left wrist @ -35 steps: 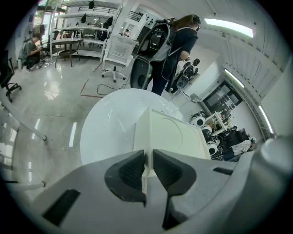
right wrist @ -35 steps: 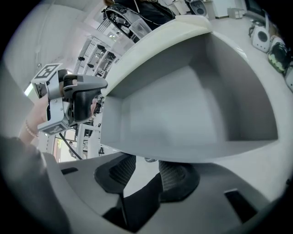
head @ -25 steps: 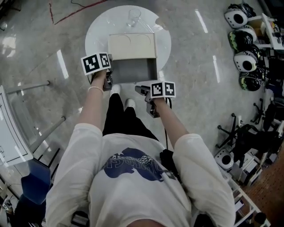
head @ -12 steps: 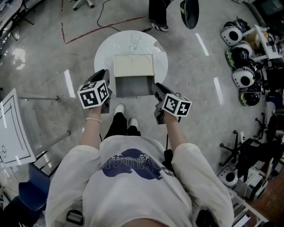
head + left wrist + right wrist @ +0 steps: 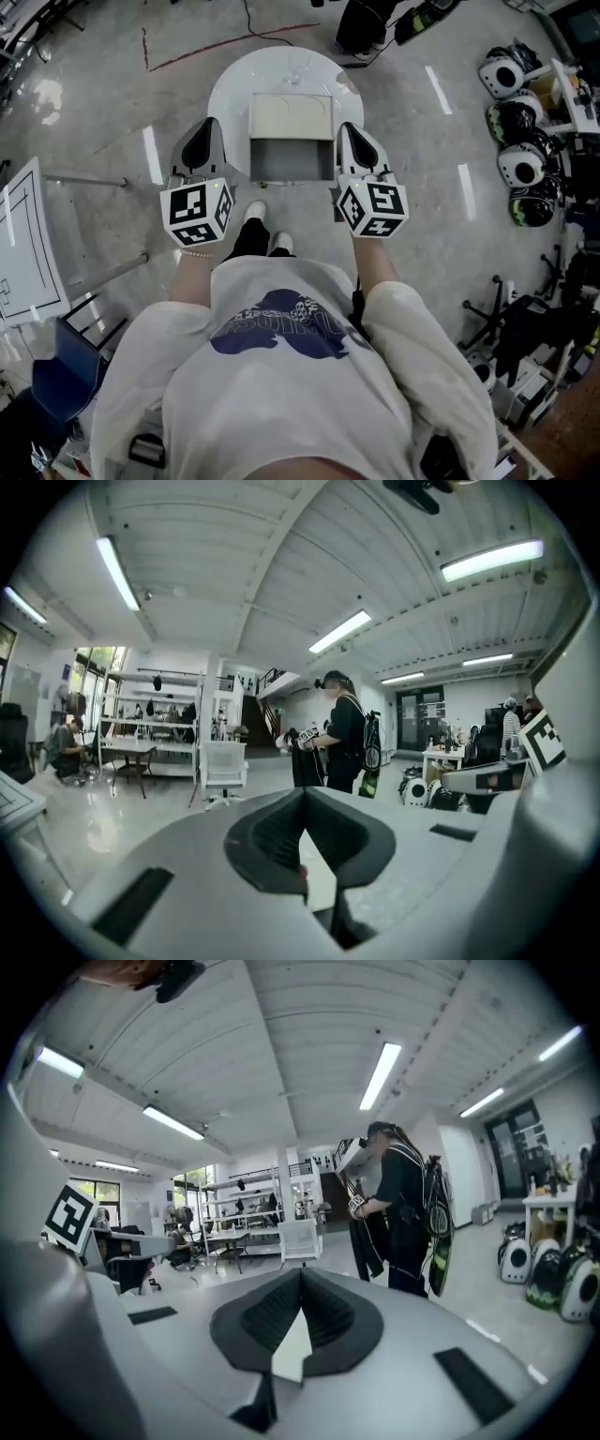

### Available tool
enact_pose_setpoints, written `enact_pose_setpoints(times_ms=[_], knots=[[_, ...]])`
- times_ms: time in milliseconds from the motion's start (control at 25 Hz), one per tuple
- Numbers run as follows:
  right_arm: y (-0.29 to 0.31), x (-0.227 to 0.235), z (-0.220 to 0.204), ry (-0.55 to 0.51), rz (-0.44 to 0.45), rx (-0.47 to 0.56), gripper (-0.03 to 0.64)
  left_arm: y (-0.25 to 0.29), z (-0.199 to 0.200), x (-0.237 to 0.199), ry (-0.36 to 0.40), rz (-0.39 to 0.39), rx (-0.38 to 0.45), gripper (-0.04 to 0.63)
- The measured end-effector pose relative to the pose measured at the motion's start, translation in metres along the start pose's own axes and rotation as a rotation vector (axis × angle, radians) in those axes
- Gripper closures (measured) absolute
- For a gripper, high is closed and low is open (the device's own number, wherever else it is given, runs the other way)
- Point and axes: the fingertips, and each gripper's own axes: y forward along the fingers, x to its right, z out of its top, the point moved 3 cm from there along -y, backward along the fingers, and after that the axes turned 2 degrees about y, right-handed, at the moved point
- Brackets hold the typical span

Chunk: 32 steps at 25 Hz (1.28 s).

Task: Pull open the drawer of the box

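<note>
Jaws are pressing together on nothing on both the left gripper (image 5: 207, 125) and right gripper (image 5: 348, 128), having just been closing as they lift away, while the drawer (image 5: 292, 160) is sitting pulled out of the box (image 5: 291, 116) below and between them, so the pull is looking finished.

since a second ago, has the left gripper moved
Yes: the left gripper has risen toward the camera, leftward from the drawer; jaws just closed, empty.

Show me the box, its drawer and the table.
box (image 5: 291, 116): head view, on its cream top.
drawer (image 5: 292, 159): head view, on its grey inside floor.
table (image 5: 230, 101): head view, on its bare left rim.
</note>
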Motion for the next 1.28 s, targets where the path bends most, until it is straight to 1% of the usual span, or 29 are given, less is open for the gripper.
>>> enact_pose_setpoints(times_ms=[160, 320, 520, 680, 1160, 1280], knots=[[-0.007, -0.008, 0.018, -0.105, -0.006, 0.101, 0.618, -0.014, 0.008, 0.001, 0.060, 0.028, 0.096, 0.588], [-0.013, -0.020, 0.026, -0.188, 0.012, 0.166, 0.618, -0.023, 0.009, 0.003, 0.087, 0.036, 0.148, 0.588], [-0.018, -0.023, 0.023, -0.220, 0.019, 0.182, 0.618, -0.026, -0.004, 0.002, 0.075, 0.044, 0.136, 0.588], [-0.021, -0.023, 0.023, -0.230, 0.010, 0.196, 0.620, -0.027, -0.007, 0.003, 0.087, 0.048, 0.138, 0.588], [-0.025, -0.023, 0.012, -0.254, -0.012, 0.163, 0.620, -0.030, -0.011, 0.005, 0.082, 0.049, 0.131, 0.588], [-0.024, -0.025, 0.011, -0.266, -0.007, 0.160, 0.620, -0.028, -0.011, 0.002, 0.070, 0.059, 0.120, 0.588]])
